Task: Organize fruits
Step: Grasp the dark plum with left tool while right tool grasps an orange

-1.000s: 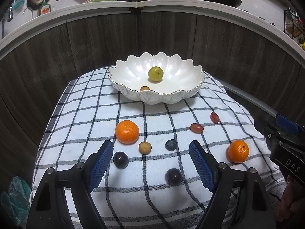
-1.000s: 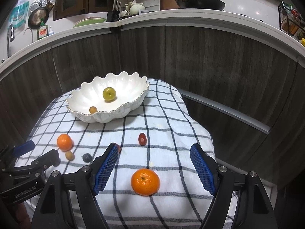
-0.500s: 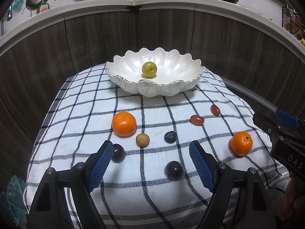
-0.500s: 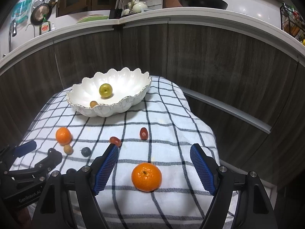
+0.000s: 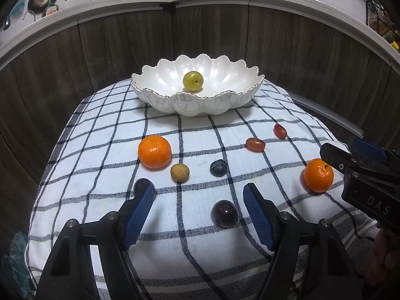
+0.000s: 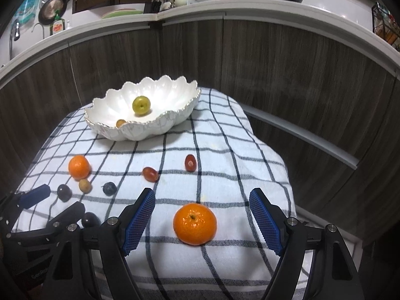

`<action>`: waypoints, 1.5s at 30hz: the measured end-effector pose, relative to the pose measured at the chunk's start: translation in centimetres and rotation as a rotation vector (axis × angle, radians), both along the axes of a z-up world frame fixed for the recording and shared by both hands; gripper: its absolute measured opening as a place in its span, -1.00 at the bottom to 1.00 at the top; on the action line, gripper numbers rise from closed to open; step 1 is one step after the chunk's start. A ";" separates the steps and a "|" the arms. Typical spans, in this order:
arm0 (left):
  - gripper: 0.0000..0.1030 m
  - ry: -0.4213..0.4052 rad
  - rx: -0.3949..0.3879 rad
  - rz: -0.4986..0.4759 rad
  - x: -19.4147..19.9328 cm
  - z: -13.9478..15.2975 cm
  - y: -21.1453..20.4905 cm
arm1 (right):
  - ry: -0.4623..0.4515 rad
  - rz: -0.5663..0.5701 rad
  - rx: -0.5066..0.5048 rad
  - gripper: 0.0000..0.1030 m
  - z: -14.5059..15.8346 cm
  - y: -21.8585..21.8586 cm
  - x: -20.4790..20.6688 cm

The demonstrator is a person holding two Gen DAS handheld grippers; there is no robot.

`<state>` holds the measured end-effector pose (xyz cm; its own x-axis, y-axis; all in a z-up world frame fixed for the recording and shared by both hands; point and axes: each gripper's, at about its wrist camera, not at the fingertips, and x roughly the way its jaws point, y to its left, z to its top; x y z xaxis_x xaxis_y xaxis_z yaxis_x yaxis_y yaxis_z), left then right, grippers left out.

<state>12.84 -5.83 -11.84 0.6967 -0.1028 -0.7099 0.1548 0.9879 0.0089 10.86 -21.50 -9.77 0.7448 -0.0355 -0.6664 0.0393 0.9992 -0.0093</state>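
You are closing the left hand-held gripper [image 5: 198,206] around a dark round plum [image 5: 224,213], pads not yet touching it; your right hand-held gripper [image 6: 201,216] is hanging wide open around a round orange mandarin [image 6: 195,223] lying on the checked cloth-covered surface [image 6: 225,150], near the scalloped white ceramic bowl [image 6: 160,125].

Left gripper [image 5: 198,211] angled downward, blue pads [image 5: 138,215] apart with jaws closing, nothing pressed between them. Right gripper [image 6: 202,221] likewise tilted down, blue pads [image 6: 265,221] set wide and gripping nothing. Seen from the right wrist, left gripper low at the left edge, its two fingers reaching in side by side. Seen from the left wrist, right gripper at the right edge, with part of a hand [image 5: 386,257] below its black body
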 end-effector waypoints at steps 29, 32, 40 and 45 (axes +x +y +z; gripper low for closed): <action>-0.11 0.110 -0.003 -0.081 0.5 -3.4 -1.8 | 0.151 0.015 0.008 0.34 -3.1 0.5 1.7; -0.11 0.111 -0.008 -0.081 0.7 -3.5 -1.9 | 0.171 0.010 0.009 0.34 -3.5 0.5 2.0; -0.33 0.102 -0.011 -0.092 0.6 -3.6 -2.0 | 0.219 0.014 0.034 0.05 -4.4 0.4 2.4; -0.48 0.099 -0.010 -0.096 0.5 -3.5 -2.2 | 0.220 0.031 0.053 -0.09 -4.4 0.5 2.2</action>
<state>13.34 -7.99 -15.33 0.6098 -0.1729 -0.7735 0.2486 0.9684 -0.0205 13.11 -20.97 -14.19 0.5818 0.0247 -0.8129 0.0113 0.9992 0.0385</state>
